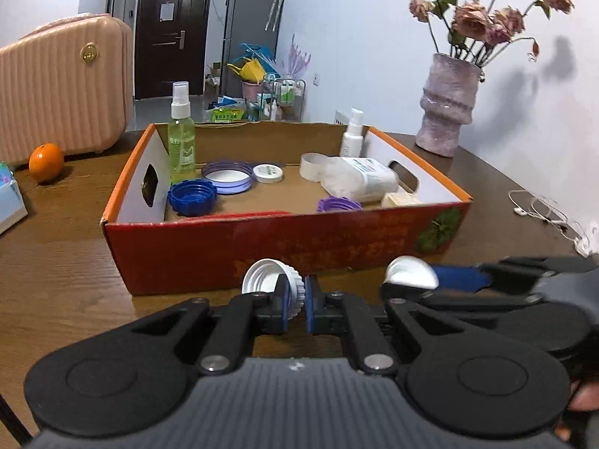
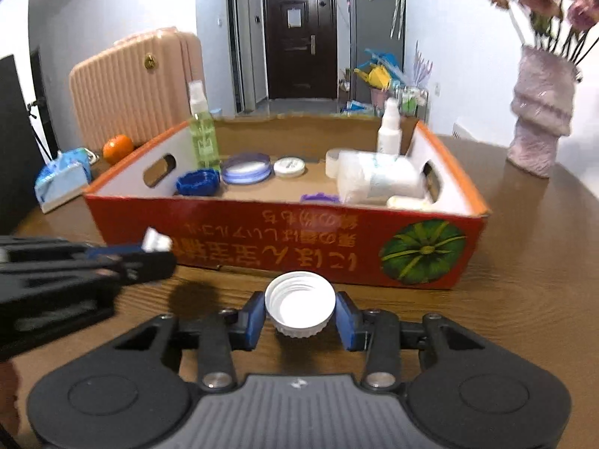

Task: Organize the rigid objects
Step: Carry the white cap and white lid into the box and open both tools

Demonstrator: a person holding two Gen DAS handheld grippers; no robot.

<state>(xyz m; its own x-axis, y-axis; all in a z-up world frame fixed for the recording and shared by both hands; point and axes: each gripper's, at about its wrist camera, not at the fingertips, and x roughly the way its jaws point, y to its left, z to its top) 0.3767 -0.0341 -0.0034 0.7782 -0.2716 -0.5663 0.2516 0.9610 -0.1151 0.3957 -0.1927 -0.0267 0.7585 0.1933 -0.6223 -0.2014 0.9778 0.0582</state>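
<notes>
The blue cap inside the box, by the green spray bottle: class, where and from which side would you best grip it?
Probably grip the blue cap across its scalloped outer rim, coming from above. It lies flat, open side up, close to the box wall and the green spray bottle, so side approaches look crowded.

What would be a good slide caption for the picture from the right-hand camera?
Right gripper closing around a white screw cap in front of a red cardboard box of lids and bottles.
</notes>
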